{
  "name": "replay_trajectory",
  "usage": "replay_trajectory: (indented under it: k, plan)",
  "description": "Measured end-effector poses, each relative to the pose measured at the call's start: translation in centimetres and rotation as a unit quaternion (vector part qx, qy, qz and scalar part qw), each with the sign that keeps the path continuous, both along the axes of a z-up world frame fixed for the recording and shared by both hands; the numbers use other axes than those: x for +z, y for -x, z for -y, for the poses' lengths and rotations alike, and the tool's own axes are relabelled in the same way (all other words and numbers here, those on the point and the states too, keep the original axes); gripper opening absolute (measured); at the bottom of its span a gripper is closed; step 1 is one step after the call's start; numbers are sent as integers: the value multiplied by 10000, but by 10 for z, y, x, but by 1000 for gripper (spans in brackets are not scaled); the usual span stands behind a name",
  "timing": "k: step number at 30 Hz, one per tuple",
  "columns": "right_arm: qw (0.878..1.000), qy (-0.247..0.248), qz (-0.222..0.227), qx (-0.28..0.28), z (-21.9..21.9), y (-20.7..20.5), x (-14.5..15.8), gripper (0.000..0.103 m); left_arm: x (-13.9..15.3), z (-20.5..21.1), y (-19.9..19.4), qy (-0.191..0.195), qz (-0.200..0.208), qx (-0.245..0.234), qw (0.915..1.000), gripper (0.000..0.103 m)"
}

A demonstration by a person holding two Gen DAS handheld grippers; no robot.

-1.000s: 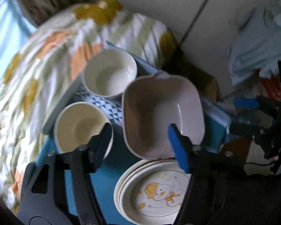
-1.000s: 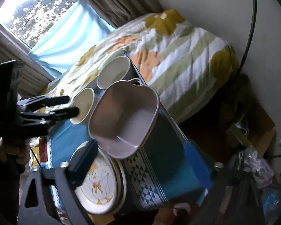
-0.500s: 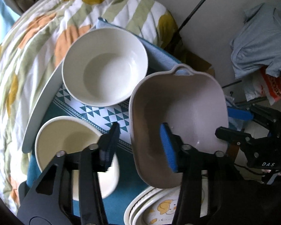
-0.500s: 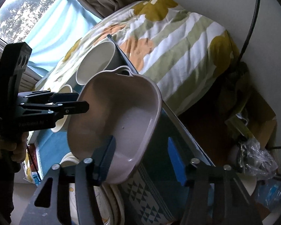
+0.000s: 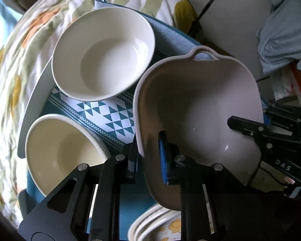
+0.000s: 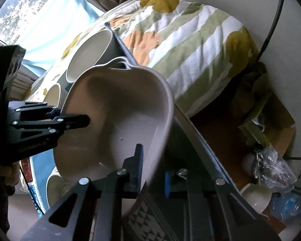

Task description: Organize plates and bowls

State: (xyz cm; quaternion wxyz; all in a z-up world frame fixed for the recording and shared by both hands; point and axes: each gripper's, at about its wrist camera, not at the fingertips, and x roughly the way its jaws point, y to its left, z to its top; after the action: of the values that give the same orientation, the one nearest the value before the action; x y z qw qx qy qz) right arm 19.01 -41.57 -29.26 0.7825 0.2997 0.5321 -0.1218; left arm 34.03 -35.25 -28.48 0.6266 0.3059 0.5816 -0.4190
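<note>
While both tongs grip the same grey handled dish (image 5: 198,108), the left gripper (image 5: 149,154) has its jaws narrowed on the dish's near wall, one finger outside and the blue-padded finger (image 5: 163,156) inside; the right gripper (image 6: 153,169) pinches the opposite wall the same way, its black finger inside the dish and its blue pad outside; in the left wrist view the right gripper shows at the far right rim of the dish; the dish sits tilted, between the two tongs, above the patterned teal cloth (image 5: 110,112); beyond the left tongs and to their left sits a white bowl (image 5: 103,54), and just left of their fingers a cream bowl (image 5: 60,154); under the left tongs, below the dish, lies a stack of plates (image 5: 150,223) with a yellow print; past the bowls spreads a flowered quilt (image 6: 190,40).
</note>
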Motion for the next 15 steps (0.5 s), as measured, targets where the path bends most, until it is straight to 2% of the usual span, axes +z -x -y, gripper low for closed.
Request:
replay_trajectory:
  k: [4,9,12,15]
  plan:
    - [9999,62,129,28,2,6,16,15,20,0,8,108,225,79,9997,13]
    - [9986,232,373,301,0,10,56,15,59,-14,19,316,495,515,9969,13]
    - [9958,388,543,632,-12,10,84,15,88,-34,32,477,766,873,9921,13]
    - [9894,509,747,1137,-33,8,109,15,115,-68,43,620,1003,1383,9833,13]
